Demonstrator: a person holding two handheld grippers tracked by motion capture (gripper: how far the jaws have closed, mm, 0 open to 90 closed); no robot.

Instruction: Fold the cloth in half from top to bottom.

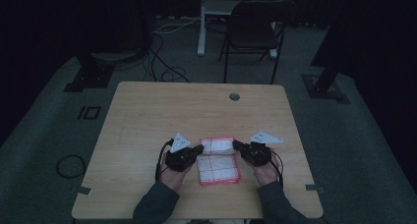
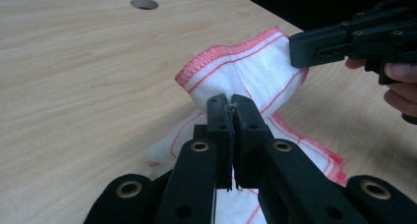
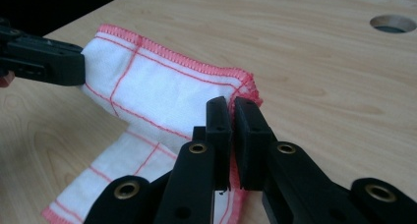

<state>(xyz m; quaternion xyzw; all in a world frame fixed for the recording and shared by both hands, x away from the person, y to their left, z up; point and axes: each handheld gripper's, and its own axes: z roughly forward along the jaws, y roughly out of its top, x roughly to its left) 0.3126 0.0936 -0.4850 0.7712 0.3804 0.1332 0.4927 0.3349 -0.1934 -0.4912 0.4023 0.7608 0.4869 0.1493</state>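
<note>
A light wooden table (image 1: 147,116) with a round cable hole (image 1: 234,96) near its far edge. Beyond the table stand a black folding chair (image 1: 255,30) and, left of it, a white post (image 1: 201,22); cables (image 1: 162,62) trail across the grey floor.

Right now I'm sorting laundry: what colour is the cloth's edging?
Pinkish-red stitching on the white cloth, clearest in the right gripper view.
</note>
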